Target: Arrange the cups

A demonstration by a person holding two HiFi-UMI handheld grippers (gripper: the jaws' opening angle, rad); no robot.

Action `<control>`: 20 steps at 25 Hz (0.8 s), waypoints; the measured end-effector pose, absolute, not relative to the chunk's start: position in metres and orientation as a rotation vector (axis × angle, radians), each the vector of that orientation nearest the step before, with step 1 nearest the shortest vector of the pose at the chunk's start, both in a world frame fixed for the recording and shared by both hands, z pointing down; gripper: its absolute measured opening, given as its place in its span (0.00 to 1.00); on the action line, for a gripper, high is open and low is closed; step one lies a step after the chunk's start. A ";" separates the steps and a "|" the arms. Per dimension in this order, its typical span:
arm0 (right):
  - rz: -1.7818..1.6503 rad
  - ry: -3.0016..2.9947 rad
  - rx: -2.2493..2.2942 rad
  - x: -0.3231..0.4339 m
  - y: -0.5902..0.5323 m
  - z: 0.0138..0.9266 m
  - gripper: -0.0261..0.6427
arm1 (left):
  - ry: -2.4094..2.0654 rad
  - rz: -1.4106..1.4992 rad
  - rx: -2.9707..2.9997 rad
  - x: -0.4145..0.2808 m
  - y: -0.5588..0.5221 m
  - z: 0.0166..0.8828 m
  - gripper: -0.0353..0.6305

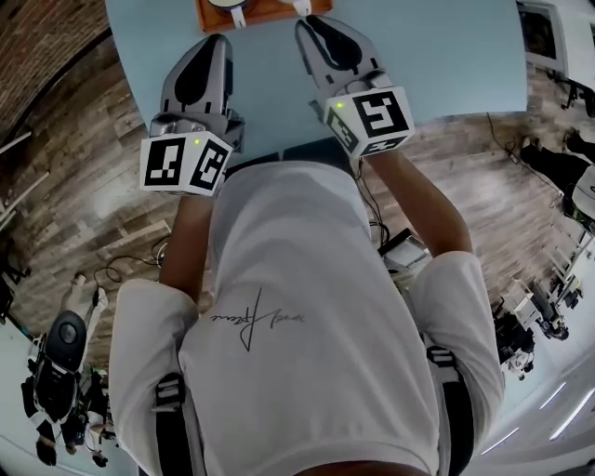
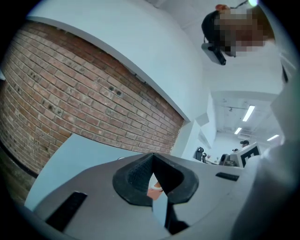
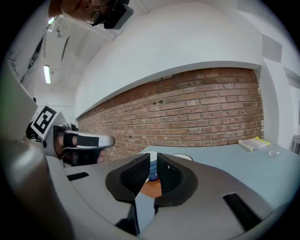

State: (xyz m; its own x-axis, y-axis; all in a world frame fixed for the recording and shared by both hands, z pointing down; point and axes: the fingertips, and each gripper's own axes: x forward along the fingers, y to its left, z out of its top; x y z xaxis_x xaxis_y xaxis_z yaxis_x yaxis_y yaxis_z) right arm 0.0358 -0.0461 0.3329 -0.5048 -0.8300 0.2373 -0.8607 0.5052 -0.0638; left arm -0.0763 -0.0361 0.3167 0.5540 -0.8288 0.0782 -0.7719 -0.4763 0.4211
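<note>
Cups (image 3: 152, 167) sit on an orange tray (image 1: 270, 13) at the tabletop's (image 1: 446, 56) far edge. Our left tongs (image 2: 152, 157) are tips-together, our right tongs (image 3: 153, 155) narrowly apart, both empty. We judge the cups light, rigid, slick and breakable, best pinched gently at the rim.

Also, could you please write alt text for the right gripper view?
The right claw, jaws slightly apart and empty, points across a pale blue table at a cup on an orange tray. A brick wall runs behind; the left claw shows at left.
</note>
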 end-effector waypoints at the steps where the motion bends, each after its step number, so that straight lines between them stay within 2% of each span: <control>1: 0.257 -2.583 1.432 0.035 -0.045 0.328 0.12 | -1.298 -0.190 2.389 -0.076 -0.036 0.313 0.06; 20: 0.368 -2.803 1.145 0.016 -0.004 0.264 0.07 | -1.243 -0.221 2.441 -0.062 -0.010 0.282 0.06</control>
